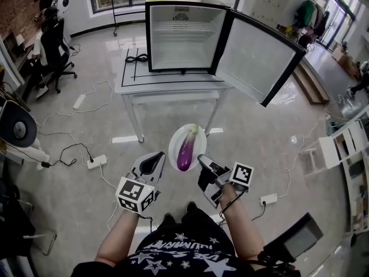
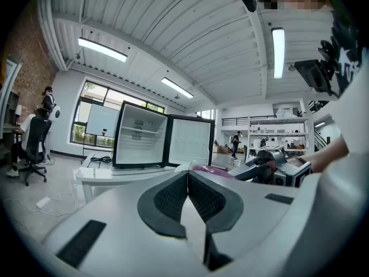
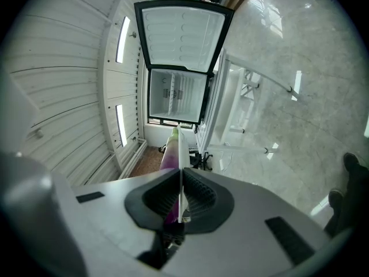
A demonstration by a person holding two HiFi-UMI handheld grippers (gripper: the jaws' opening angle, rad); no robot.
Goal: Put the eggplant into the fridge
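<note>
At the left, the left gripper [image 1: 152,161] has its jaws pressed together with nothing between them, which its own view confirms: the dark pads [image 2: 173,198] meet along one seam. It hangs just beside the left edge of the white plate [image 1: 175,142] and does not appear to touch it. The eggplant [image 1: 187,150] lies loose on that plate, in the air in front of the person and well short of the fridge [image 1: 180,45]. Its long axis runs away from the person, green stem at the far end and blunt purple end near, so it already points roughly at the open fridge. To the right of it, the right gripper [image 1: 203,161] is clamped on the near right rim of the plate. In the right gripper view the plate [image 3: 179,149] shows edge-on as a thin white line pinched between nearly closed pads, with the eggplant [image 3: 168,157] lying along its left face. So neither gripper has the eggplant itself; the right one carries it by way of the plate, and the left is the free one, about as near to it. The fridge stands on a white table [image 1: 173,84] straight ahead, its door [image 1: 259,59] swung open to the right, leaving the opening unblocked. I judge that the coming move turns on carrying the plate forward, level enough that the eggplant does not roll off, and stem-first into the opening.
</note>
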